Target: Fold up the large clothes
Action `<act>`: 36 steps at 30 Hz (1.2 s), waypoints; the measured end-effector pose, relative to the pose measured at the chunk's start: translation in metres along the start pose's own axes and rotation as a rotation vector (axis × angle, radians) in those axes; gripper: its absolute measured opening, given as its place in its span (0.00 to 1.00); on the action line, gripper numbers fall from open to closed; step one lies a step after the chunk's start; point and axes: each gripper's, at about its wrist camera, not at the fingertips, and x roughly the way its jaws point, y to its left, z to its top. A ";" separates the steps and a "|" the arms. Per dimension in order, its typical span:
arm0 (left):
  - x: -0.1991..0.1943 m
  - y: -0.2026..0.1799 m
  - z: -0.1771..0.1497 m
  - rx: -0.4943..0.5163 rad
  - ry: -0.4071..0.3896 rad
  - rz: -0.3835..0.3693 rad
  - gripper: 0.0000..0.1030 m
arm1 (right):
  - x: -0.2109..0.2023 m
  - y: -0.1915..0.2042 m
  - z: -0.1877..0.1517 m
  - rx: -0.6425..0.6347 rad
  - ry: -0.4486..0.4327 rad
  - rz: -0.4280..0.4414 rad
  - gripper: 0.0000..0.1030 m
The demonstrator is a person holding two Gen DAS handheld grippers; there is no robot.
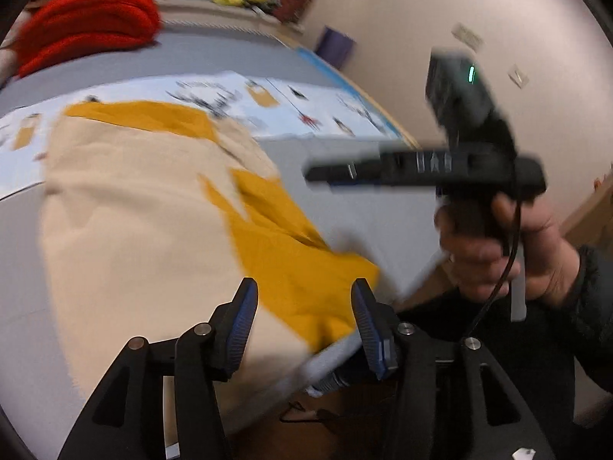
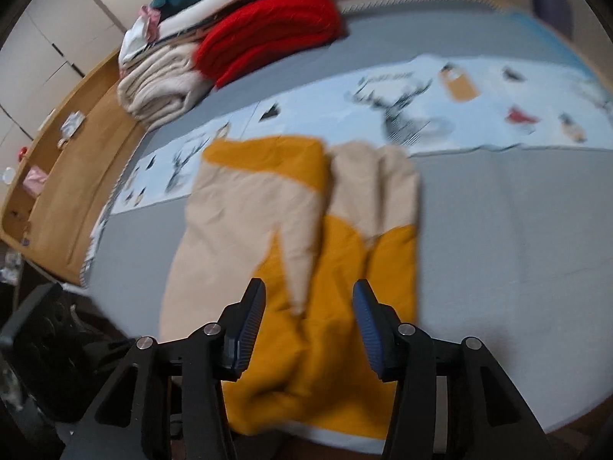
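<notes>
On the grey bed (image 2: 498, 230) lies the big cream and yellow top (image 2: 268, 211), partly folded, its near yellow end by the bed's edge. My left gripper (image 1: 302, 306) hangs over that near yellow end, fingers set well apart and holding nothing. My right gripper (image 2: 308, 306) hangs over the yellow part too, fingers apart, nothing pinched. From the left camera I also see the hand (image 1: 509, 245) that holds the right tool.

I think the top is soft, light and floppy. It will sag and wrinkle if I lift it by one spot. So I would take the near yellow edge at two spots, one for each gripper, and pinch all the layers together.

Past the top, a pale blue sheet with pictures (image 2: 459, 107) runs across the bed. A pile of folded clothes (image 2: 161, 80) and a red blanket (image 2: 268, 27) sit at the far side. A wooden shelf (image 2: 72, 176) runs along the bed, and the walls are plain.
</notes>
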 end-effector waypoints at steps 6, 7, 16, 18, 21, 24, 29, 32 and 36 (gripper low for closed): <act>-0.044 0.062 -0.008 -0.175 -0.081 0.167 0.45 | 0.054 0.017 -0.009 -0.007 0.202 -0.005 0.49; -0.048 0.073 -0.010 -0.210 -0.082 0.213 0.45 | 0.059 0.019 -0.012 -0.019 0.225 -0.025 0.49; -0.047 0.127 -0.022 -0.480 -0.036 0.368 0.45 | 0.069 0.032 -0.030 -0.125 0.280 -0.090 0.05; -0.046 0.125 -0.023 -0.492 -0.032 0.362 0.45 | 0.040 0.028 -0.023 -0.106 0.176 -0.022 0.05; -0.038 0.116 -0.020 -0.474 -0.024 0.348 0.45 | -0.007 0.008 -0.015 -0.023 0.025 0.048 0.04; -0.032 0.106 -0.017 -0.441 -0.016 0.329 0.45 | -0.032 -0.015 -0.023 0.030 -0.032 -0.006 0.04; -0.015 0.087 -0.012 -0.370 0.025 0.261 0.45 | -0.022 -0.043 -0.044 0.041 0.082 -0.113 0.04; -0.004 0.084 -0.013 -0.350 0.067 0.236 0.45 | -0.001 -0.055 -0.058 0.035 0.197 -0.189 0.04; 0.028 0.085 -0.028 -0.255 0.233 0.368 0.52 | 0.025 -0.057 -0.059 -0.002 0.289 -0.236 0.04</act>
